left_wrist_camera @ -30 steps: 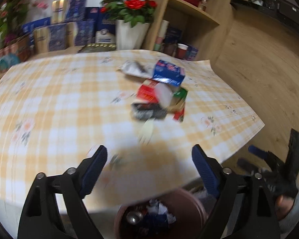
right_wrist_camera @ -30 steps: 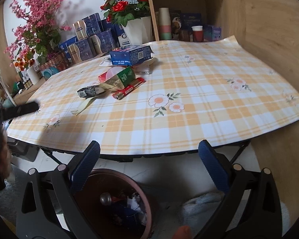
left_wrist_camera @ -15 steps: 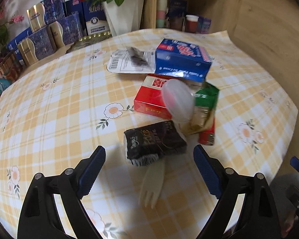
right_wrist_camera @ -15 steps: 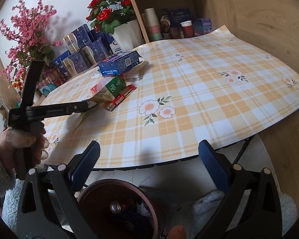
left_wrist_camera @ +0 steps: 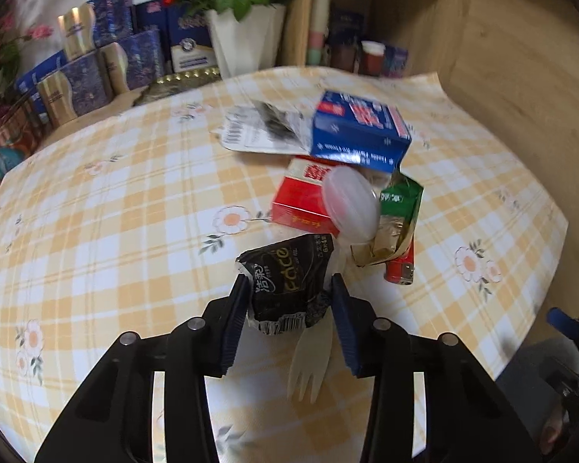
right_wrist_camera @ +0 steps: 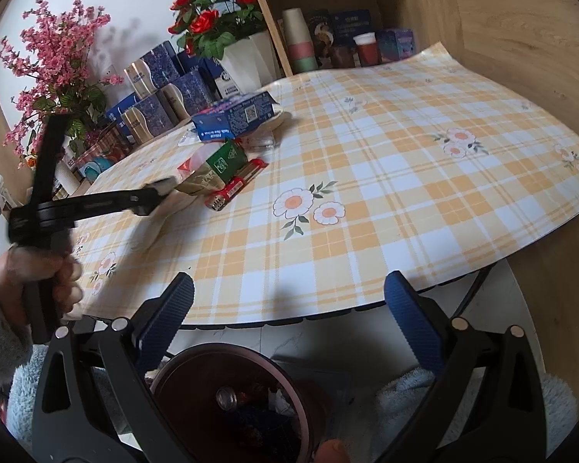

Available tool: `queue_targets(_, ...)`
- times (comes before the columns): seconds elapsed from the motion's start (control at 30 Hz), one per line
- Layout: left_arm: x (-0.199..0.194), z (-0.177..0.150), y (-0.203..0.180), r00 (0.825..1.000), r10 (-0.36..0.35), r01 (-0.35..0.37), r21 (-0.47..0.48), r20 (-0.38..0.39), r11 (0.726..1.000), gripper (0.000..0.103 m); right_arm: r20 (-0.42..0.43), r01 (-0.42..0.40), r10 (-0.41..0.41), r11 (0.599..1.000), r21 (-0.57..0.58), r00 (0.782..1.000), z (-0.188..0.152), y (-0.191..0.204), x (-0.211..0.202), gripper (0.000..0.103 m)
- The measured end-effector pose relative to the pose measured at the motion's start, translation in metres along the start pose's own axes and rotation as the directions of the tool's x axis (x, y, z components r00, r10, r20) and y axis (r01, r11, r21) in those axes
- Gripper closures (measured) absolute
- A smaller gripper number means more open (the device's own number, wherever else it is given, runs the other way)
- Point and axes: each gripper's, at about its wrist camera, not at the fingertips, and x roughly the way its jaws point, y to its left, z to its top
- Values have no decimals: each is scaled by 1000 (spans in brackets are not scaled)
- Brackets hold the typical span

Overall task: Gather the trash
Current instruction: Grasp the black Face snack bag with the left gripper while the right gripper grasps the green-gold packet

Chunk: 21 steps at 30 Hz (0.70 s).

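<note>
Left gripper [left_wrist_camera: 289, 301] is clamped on the black wrapper [left_wrist_camera: 285, 281] lying on the worktop [left_wrist_camera: 135, 200]; right gripper [right_wrist_camera: 289, 308] hangs apart above the bin [right_wrist_camera: 235, 397]. Pickup step; next, lift it to that bin

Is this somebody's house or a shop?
Probably a home, likely a dining corner. There's a checked flowery tablecloth, a white vase of red roses beside wooden shelves holding stacked cups, and a brown bin on the floor for the litter.
</note>
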Motion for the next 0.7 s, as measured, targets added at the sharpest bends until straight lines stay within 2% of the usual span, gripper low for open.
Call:
queue_targets(0.13,-29,-10,10,999,-1,1,-17,54,1000,64,-20,-3,2,999,-41,1000,11,7,9,6)
queue_targets(0.33,-71,-35,35,995,-18,31,-126,102,992,64,-22,-42,40,995,-88,999,45,29,31,6)
queue_targets(0.5,-98,-55,51,991,-13,39,-190,135,981,64,-18,-69,68,993,-98,998,82,50,62,21)
queue_targets(0.7,-121,-84,55,987,6,30,-220,159,975,64,-66,-106,106,994,16,992,108,63,107,37)
